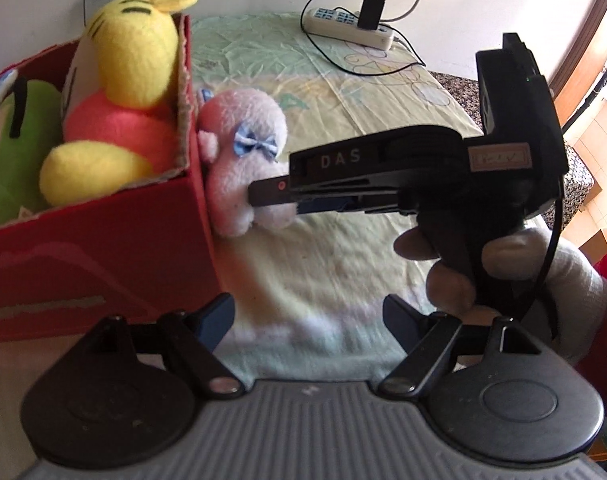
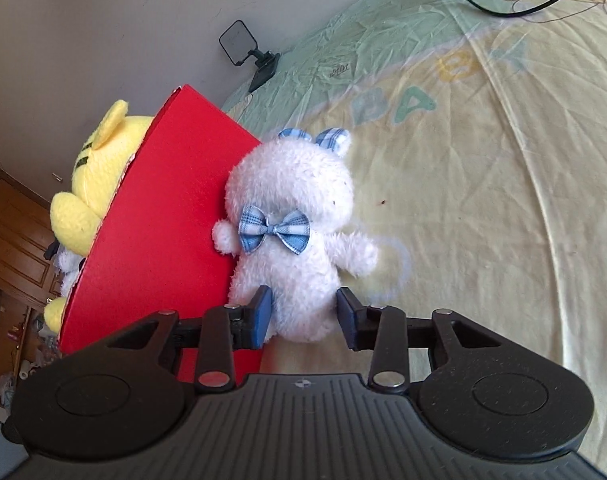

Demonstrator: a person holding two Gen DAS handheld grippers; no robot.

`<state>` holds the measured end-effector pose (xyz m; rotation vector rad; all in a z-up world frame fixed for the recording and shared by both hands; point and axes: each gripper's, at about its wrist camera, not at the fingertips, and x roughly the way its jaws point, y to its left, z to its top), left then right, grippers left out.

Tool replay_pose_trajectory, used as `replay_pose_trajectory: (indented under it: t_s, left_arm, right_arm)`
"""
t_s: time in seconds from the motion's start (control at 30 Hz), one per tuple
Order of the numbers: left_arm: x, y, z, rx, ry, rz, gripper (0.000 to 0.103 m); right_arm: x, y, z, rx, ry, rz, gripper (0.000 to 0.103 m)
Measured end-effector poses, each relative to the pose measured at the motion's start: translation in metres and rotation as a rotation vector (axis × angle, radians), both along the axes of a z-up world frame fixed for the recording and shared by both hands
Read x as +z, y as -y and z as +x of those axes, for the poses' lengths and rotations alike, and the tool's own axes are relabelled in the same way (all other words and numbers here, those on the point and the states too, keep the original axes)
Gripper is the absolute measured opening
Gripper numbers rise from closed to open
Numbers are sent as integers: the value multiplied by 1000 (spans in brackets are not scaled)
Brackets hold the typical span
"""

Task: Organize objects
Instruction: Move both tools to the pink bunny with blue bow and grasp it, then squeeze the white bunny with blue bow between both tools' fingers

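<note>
A white plush bear (image 2: 295, 232) with a blue plaid bow lies on the bed against the side of a red cardboard box (image 2: 163, 232). My right gripper (image 2: 305, 316) has its blue pads on both sides of the bear's lower body, shut on it. The left wrist view shows the same bear (image 1: 243, 160), the right gripper (image 1: 279, 200) reaching in from the right, and the box (image 1: 103, 248). My left gripper (image 1: 307, 320) is open and empty above the bedsheet. A yellow plush bear (image 1: 131, 80) and a green plush (image 1: 23, 140) sit in the box.
A pale green and yellow bedsheet (image 2: 483, 160) covers the bed. A white power strip (image 1: 351, 26) with a black charger and cables lies at the far edge by the wall. A small black stand (image 2: 247, 52) sits near the wall.
</note>
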<state>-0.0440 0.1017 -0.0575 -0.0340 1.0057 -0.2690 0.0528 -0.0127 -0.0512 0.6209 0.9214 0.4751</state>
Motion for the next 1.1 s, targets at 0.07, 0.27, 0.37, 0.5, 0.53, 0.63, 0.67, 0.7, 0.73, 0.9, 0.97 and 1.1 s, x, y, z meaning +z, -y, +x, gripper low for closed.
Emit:
replay_pose_trajectory:
  t_s: [0.07,0.27,0.37,0.5,0.53,0.63,0.67,0.7,0.73,0.9,0.97,1.1]
  left_arm:
    - [0,-1,2,3,-1,-3,82]
    - [3,6,1,-38,5,-16,82]
    - [4,11,-2,-79,6,-25,82]
    - [3,18,-6,-132,0,-41,82]
    - [2,19,-7,-143,-3,-45,82]
    - [0,26,-7,-171,-6,-50,82]
    - [-1,28,-6,-179,-5,-53,82]
    - [-1,30,-6,-186,-6,-56,83]
    - [-2,32,-5,-196,-9,-62,83]
    - [-2,40,2,-201,7,-46,83]
    - [-5,42,8,-188,-4,-34,83]
    - [-11,47,19,-148,-31,7,83]
  right_arm:
    - [1,0,-1,9,3,-10,31]
    - [9,17,-23,14,16,-24,28]
    - [13,28,-45,21,18,-51,28]
    - [11,47,-75,14,-13,-40,29]
    - [10,51,-83,11,-24,-33,29]
    - [10,59,-101,4,-50,-26,29]
    - [10,61,-106,2,-56,-28,29]
    - [11,63,-111,-4,-61,-29,29]
    - [11,66,-114,-21,-66,-32,31]
    - [14,87,-114,-81,-76,24,35]
    - [16,91,-111,-97,-67,40,35]
    - [14,86,-97,-96,-60,42,38]
